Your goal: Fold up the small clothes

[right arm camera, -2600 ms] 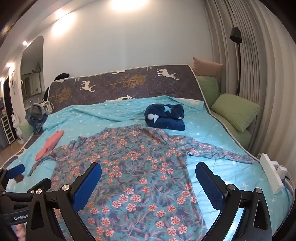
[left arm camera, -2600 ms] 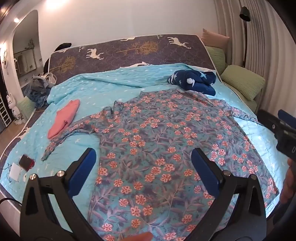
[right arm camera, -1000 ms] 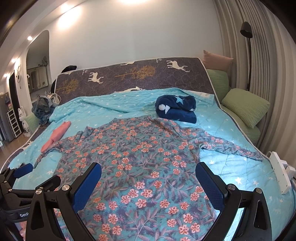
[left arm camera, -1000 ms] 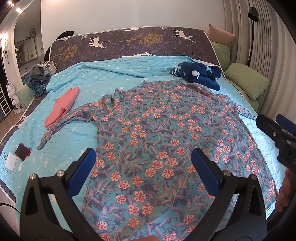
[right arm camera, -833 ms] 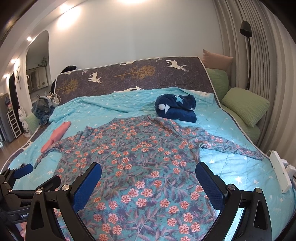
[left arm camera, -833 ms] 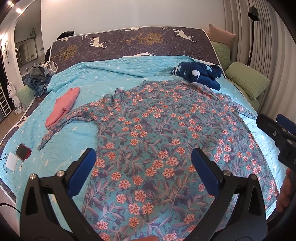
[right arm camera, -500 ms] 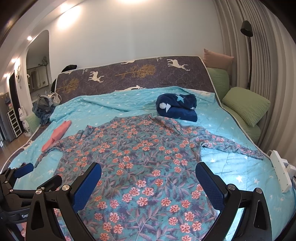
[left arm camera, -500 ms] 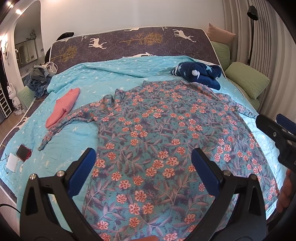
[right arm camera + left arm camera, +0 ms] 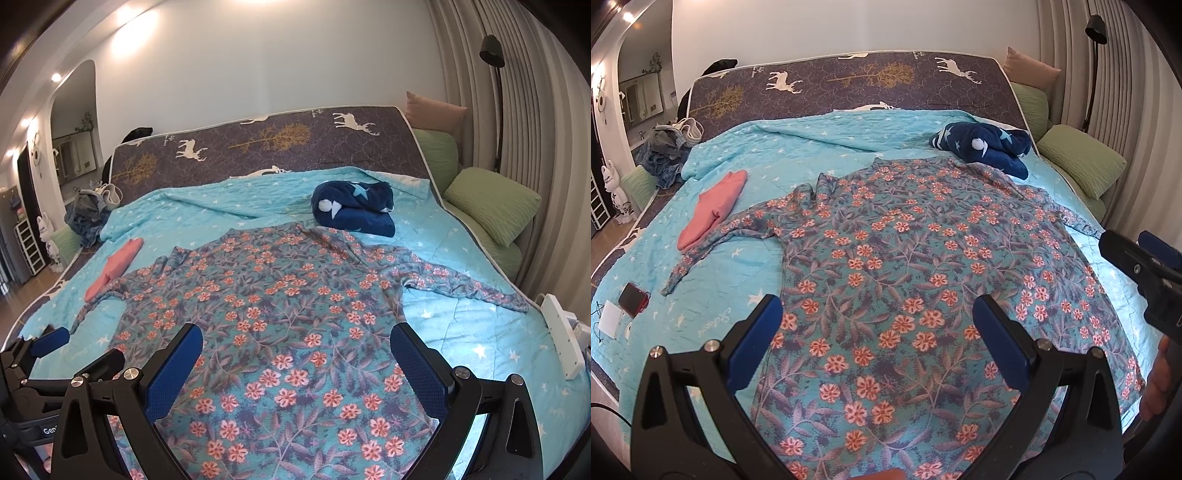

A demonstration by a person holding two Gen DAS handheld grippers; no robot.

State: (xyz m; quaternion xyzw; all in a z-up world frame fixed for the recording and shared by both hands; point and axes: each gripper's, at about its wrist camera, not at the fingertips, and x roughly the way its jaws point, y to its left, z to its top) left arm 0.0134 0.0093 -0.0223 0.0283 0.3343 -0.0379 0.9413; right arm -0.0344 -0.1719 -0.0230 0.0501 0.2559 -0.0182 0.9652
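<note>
A long-sleeved floral shirt (image 9: 901, 251) (image 9: 280, 295) lies spread flat on the turquoise quilt (image 9: 768, 147), hem toward me, collar toward the headboard. Its left sleeve (image 9: 713, 243) runs out to the left. Its right sleeve (image 9: 469, 284) stretches right. My left gripper (image 9: 877, 325) hovers open over the lower left of the shirt, holding nothing. My right gripper (image 9: 295, 354) hovers open over the lower right part, also holding nothing. The right gripper's tip (image 9: 1145, 258) shows at the right edge of the left wrist view, and the left gripper (image 9: 44, 354) at the left edge of the right wrist view.
A folded pink garment (image 9: 713, 206) lies left of the shirt. A rolled navy star blanket (image 9: 986, 144) sits beyond the collar. Green pillows (image 9: 491, 203) line the right side. A phone and a white pad (image 9: 624, 306) rest near the left bed edge. A white power strip (image 9: 561, 332) lies on the right.
Both grippers stay open and nearly still over the last second; the views shift only slightly. Since 2.6 s ago both views have moved in over the shirt.
</note>
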